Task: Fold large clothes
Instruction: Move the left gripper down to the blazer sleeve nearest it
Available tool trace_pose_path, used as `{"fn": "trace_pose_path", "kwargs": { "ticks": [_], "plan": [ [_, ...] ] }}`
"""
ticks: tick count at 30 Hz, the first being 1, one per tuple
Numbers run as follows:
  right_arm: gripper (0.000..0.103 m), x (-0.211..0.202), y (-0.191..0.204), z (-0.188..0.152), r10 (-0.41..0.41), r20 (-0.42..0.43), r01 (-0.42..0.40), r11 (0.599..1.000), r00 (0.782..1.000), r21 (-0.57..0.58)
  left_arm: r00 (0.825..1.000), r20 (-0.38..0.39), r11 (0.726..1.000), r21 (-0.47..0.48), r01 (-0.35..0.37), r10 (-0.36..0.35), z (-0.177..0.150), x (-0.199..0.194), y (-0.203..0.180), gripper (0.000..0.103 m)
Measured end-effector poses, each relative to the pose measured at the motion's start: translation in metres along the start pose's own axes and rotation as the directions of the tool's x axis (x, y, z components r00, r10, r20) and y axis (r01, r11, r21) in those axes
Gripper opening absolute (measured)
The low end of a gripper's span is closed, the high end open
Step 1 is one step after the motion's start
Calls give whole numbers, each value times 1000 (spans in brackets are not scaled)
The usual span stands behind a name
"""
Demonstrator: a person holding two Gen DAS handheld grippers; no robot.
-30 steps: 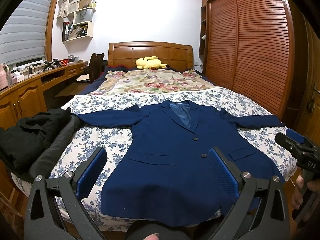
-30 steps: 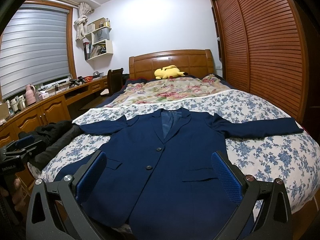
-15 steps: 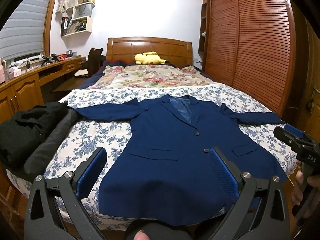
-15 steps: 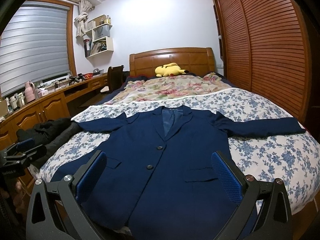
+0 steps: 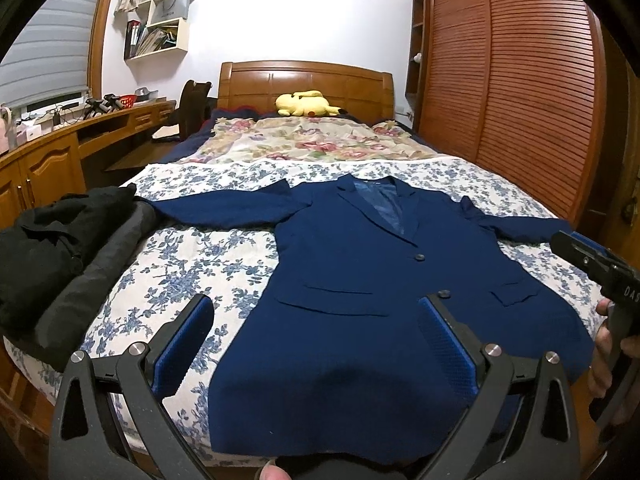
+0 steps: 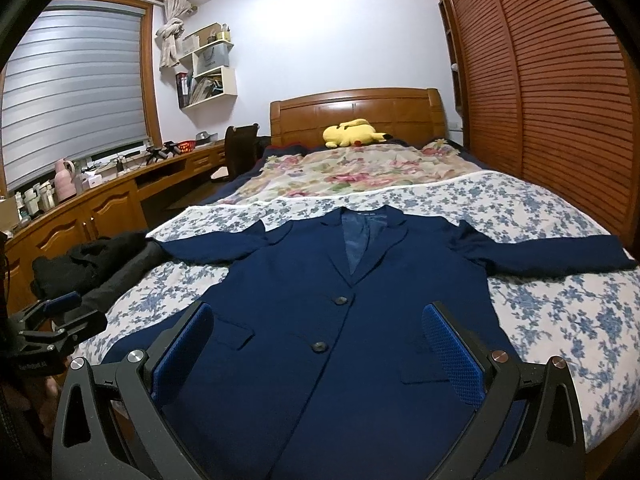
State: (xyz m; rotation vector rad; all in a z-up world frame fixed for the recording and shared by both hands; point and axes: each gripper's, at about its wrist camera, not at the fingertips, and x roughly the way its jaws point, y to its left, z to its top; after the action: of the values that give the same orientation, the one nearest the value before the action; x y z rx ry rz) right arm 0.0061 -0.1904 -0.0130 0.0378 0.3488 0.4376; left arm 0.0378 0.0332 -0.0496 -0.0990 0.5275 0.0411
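A navy blue blazer (image 5: 360,280) lies flat and face up on the bed, buttoned, with both sleeves spread out sideways; the right wrist view shows the blazer (image 6: 320,320) from its right half. My left gripper (image 5: 316,320) hovers open above the hem's left part, nothing between its blue pads. My right gripper (image 6: 316,324) is open above the lower front near the buttons, also empty. The right gripper (image 5: 592,264) appears at the edge of the left wrist view, held by a hand. The left gripper (image 6: 60,320) shows at the left edge of the right wrist view.
The bed (image 5: 180,264) has a blue floral sheet, with a flowered quilt (image 5: 312,140) and a yellow plush toy (image 5: 306,104) near the headboard. A heap of black clothes (image 5: 60,248) lies at the bed's left edge. Wooden desk cabinets (image 6: 80,216) stand left, a slatted wardrobe (image 6: 560,100) right.
Both grippers have moved slightly forward and tilted down toward the blazer, which now sits a little lower and larger in view. The blazer itself has not moved.
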Motion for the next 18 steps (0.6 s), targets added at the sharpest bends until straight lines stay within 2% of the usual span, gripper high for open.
{"fn": "trace_pose_path", "kwargs": {
  "ticks": [18],
  "plan": [
    [103,97,15,27,45,-61,-49,997,997,-63,996,-50,997,-14,-70,69,19,72,44,102]
  ]
}}
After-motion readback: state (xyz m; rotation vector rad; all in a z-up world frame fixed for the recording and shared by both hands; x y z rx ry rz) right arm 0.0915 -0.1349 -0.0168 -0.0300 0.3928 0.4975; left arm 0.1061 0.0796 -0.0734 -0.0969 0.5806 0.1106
